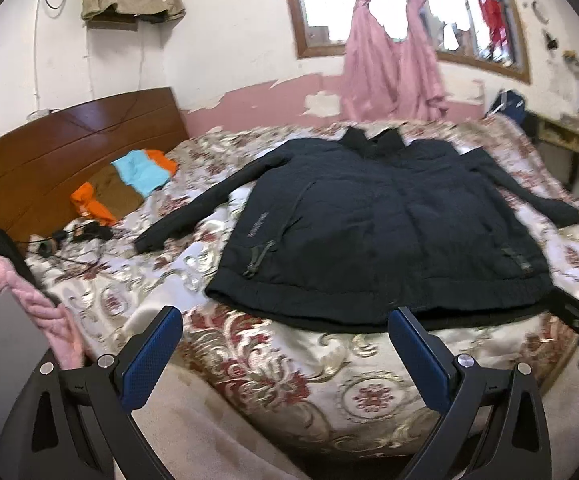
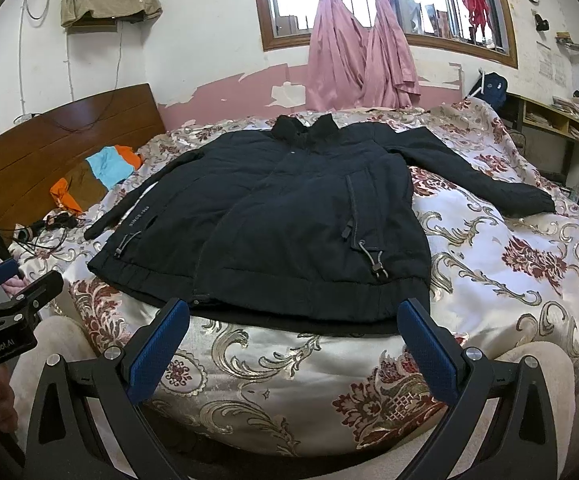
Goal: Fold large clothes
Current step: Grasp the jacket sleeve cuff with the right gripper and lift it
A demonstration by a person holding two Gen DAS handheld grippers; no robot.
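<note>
A: Jacket (image 2: 289, 216), dark, padded. Jaws first?

B: Left gripper (image 1: 285, 354): jaws spread, holding nothing. Right gripper (image 2: 293, 346): jaws spread, likewise holding nothing. Both hover short of the hem, not touching it.

A: Location of item?

B: Flat on the floral bedspread (image 2: 489, 264), front up, collar toward the window (image 2: 369, 4), both sleeves splayed outward. Colourful folded garment (image 1: 129, 184) near the headboard (image 1: 49, 152), well apart.

A: Step?

B: Apparently the start; no fold made yet. Next move probably calls for pinching a sleeve and carrying it across the body.
</note>
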